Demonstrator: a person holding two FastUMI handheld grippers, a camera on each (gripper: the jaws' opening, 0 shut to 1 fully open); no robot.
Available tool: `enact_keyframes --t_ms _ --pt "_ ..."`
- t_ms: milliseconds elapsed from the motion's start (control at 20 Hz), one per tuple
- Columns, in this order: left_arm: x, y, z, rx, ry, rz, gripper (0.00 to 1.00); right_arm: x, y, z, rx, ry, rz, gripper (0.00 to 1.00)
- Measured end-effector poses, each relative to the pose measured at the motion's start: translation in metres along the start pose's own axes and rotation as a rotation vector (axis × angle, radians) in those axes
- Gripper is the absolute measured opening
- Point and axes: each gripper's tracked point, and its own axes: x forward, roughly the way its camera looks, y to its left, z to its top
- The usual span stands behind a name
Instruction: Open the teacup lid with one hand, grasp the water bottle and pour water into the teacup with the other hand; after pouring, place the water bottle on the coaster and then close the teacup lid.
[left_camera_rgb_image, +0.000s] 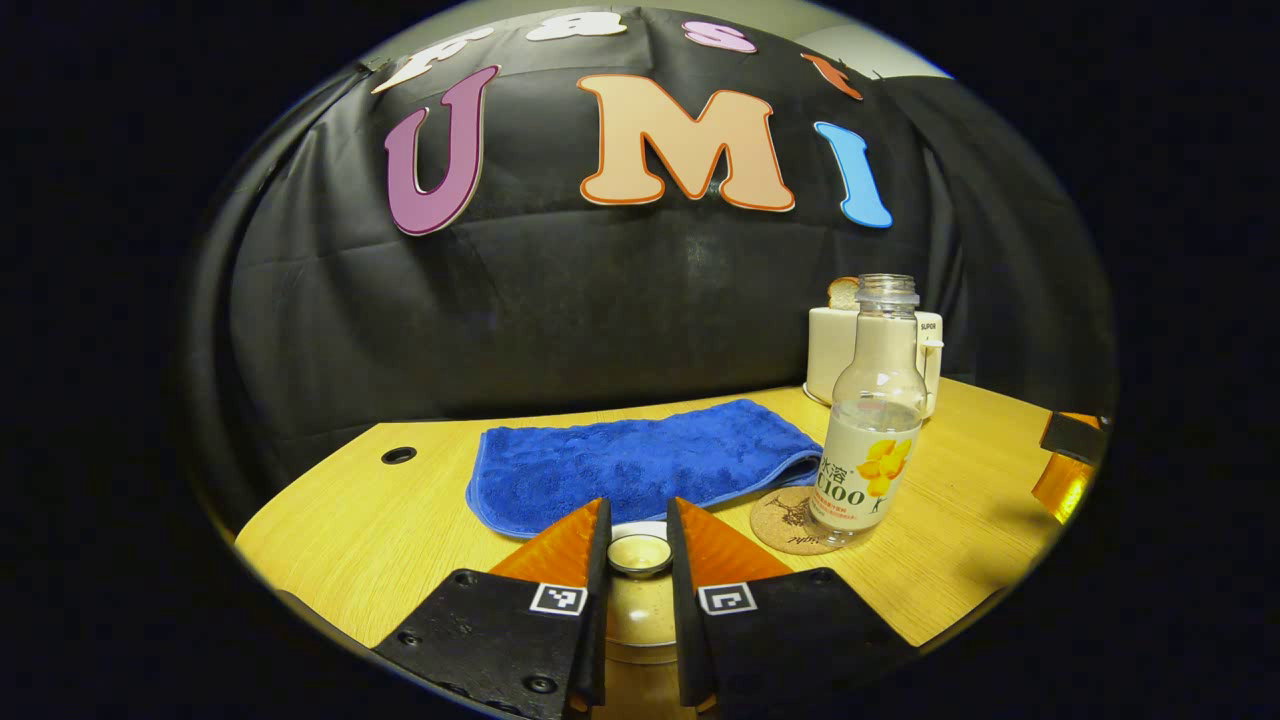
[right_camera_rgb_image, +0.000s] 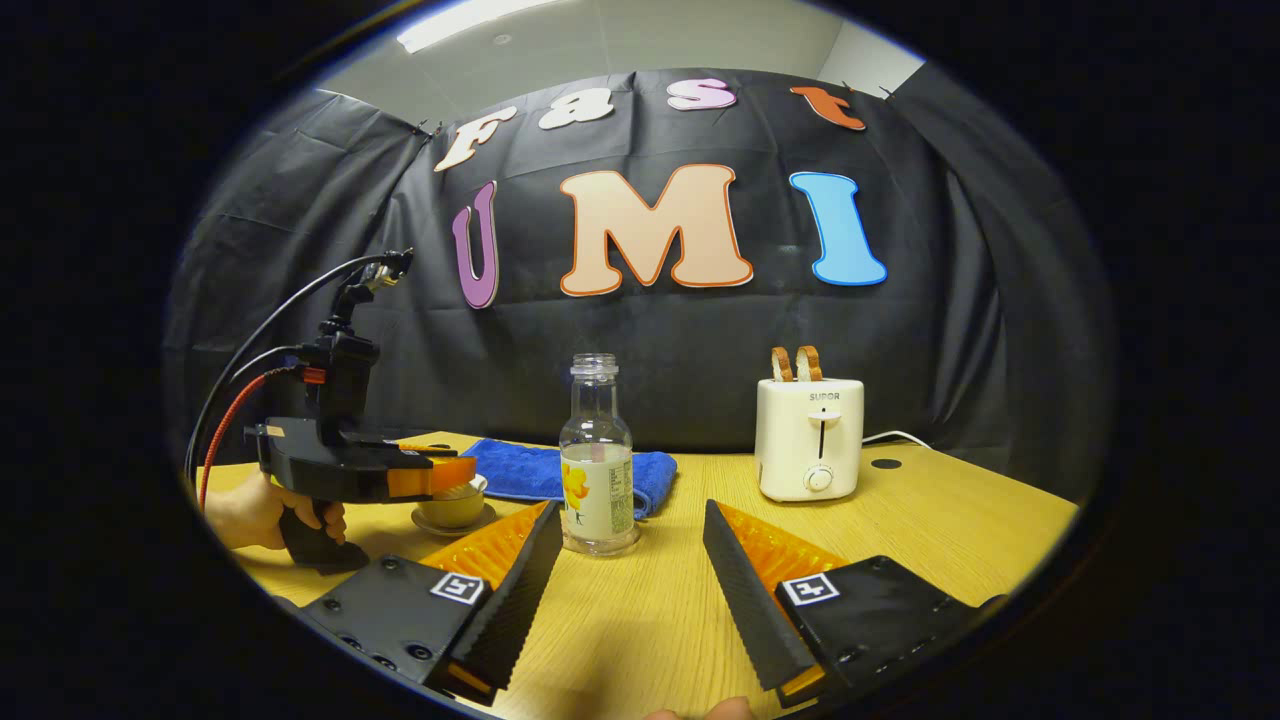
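Observation:
In the left gripper view my left gripper (left_camera_rgb_image: 638, 507) is shut on the round knob of the teacup lid (left_camera_rgb_image: 640, 553), and the cream lid spreads out below its fingers. A capless water bottle (left_camera_rgb_image: 870, 430), part full, stands upright on a cork coaster (left_camera_rgb_image: 782, 520) to the right. The right gripper view has my right gripper (right_camera_rgb_image: 632, 510) open and low over the table, a short way in front of the bottle (right_camera_rgb_image: 597, 460). At its left, a hand holds the left gripper (right_camera_rgb_image: 462, 472) over the teacup (right_camera_rgb_image: 452, 507) on its saucer.
A folded blue towel (left_camera_rgb_image: 640, 462) lies behind the cup. A white toaster (right_camera_rgb_image: 810, 440) with bread in it stands at the back right, its cord trailing off. The tabletop has a cable hole (left_camera_rgb_image: 398, 455) at the far left. The right gripper's orange finger (left_camera_rgb_image: 1062, 478) pokes in at the right edge.

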Motion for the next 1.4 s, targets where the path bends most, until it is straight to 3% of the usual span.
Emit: enact_keyframes --t_ms 150,200,300,350,400,450,550,650,700,750,800,850,1000,1050,1150,1300,1350,1400 --pt "-0.001 0.002 -0.002 0.003 0.002 0.009 0.29 -0.001 -0.001 0.001 0.000 -0.001 -0.003 0.91" --pt "0.000 0.001 -0.002 0.003 0.004 0.001 0.29 -0.002 -0.001 0.001 0.000 0.000 -0.004 0.95" --pt "0.000 0.003 -0.003 0.004 0.004 0.004 0.39 -0.002 -0.002 0.000 0.000 -0.001 -0.009 0.95" --pt "-0.001 0.002 -0.004 0.001 0.012 -0.003 0.60 -0.002 -0.002 0.001 0.000 -0.001 -0.010 0.95" --pt "-0.004 0.003 -0.002 -0.005 0.007 -0.004 0.70 -0.002 -0.002 0.000 0.000 -0.001 -0.010 0.87" --pt "-0.007 0.003 0.001 -0.023 -0.012 -0.009 0.87 -0.002 -0.002 0.001 0.000 -0.001 -0.011 0.91" --pt "-0.013 0.003 0.010 -0.046 -0.047 -0.011 0.96 -0.002 -0.002 0.000 -0.001 0.000 -0.013 0.91" --pt "-0.023 0.002 0.016 -0.036 -0.064 -0.012 0.98 -0.004 -0.003 0.001 -0.001 -0.001 -0.018 0.95" --pt "-0.033 -0.001 0.017 -0.031 -0.076 -0.016 0.98 -0.005 -0.004 0.001 -0.001 -0.002 -0.021 0.91" --pt "-0.043 -0.004 0.016 -0.029 -0.080 -0.021 0.98 -0.006 -0.005 0.001 -0.001 -0.002 -0.025 0.95" --pt "-0.054 -0.009 0.015 -0.027 -0.089 -0.030 0.97 -0.008 -0.006 0.001 -0.001 -0.001 -0.028 0.91" --pt "-0.066 -0.013 0.012 -0.032 -0.098 -0.033 0.97 -0.011 -0.007 0.001 -0.002 -0.002 -0.037 0.95" --pt "-0.103 -0.021 0.005 -0.048 -0.129 -0.006 0.98 -0.023 -0.011 0.001 -0.003 -0.002 -0.060 0.91" --pt "-0.116 -0.025 0.005 -0.055 -0.144 0.000 0.97 -0.027 -0.012 0.002 -0.002 -0.004 -0.061 0.95" --pt "-0.135 -0.034 -0.001 -0.061 -0.145 -0.002 0.96 -0.036 -0.012 0.002 -0.001 -0.003 -0.062 0.91" --pt "-0.161 -0.046 -0.007 -0.086 -0.140 -0.014 0.97 -0.054 -0.010 0.003 -0.002 -0.005 -0.063 0.95" --pt "-0.168 -0.050 -0.008 -0.096 -0.145 -0.019 0.97 -0.059 -0.008 0.003 -0.002 -0.004 -0.061 0.91" --pt "-0.173 -0.053 -0.009 -0.095 -0.140 -0.017 0.97 -0.065 -0.006 0.003 -0.002 -0.005 -0.061 0.95"
